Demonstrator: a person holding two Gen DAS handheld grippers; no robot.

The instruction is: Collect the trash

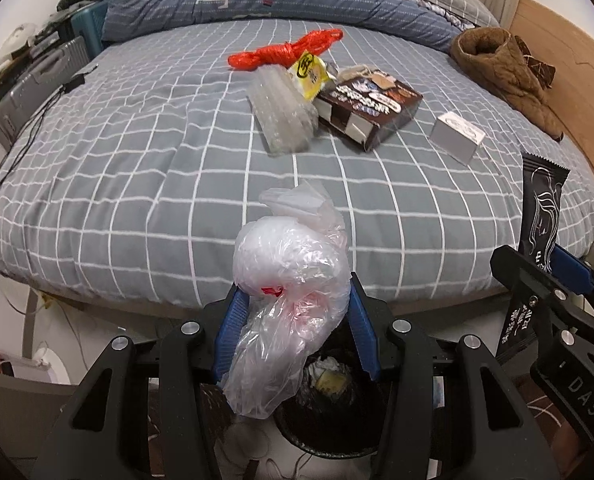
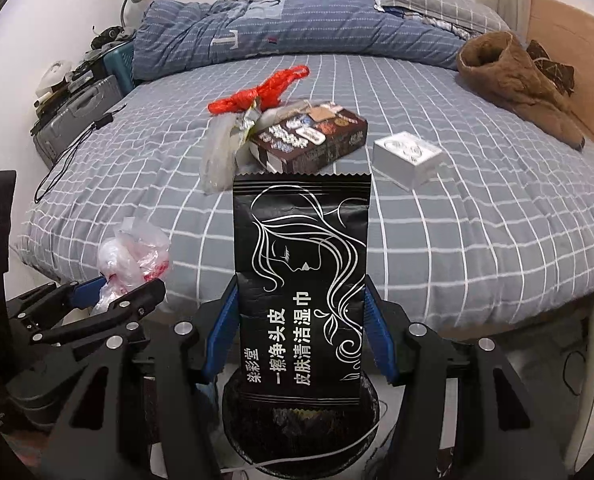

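We pinch the bag [image 1: 285, 292] in our left claw [image 1: 295, 332] and the packet [image 2: 301, 280] in our right claw [image 2: 301, 336], both above the bin [image 1: 329, 412] for dropping.

The left gripper [image 1: 293, 312] is squeezing a thin, crinkly plastic bag [image 1: 287, 276] that is looking shiny and see-through. The right gripper [image 2: 302, 320] is pinching a smooth black wrapper [image 2: 301, 276] with shiny silver lines. Its fingers [image 2: 221, 328] are wearing blue ribbed pads on matt black plastic with little shiny metal bolts. Ahead of both, a soft cloth sheet [image 1: 137, 168] is lying a bit wrinkly, and a glossy brown cardboard box [image 2: 309, 140] is sitting on it.
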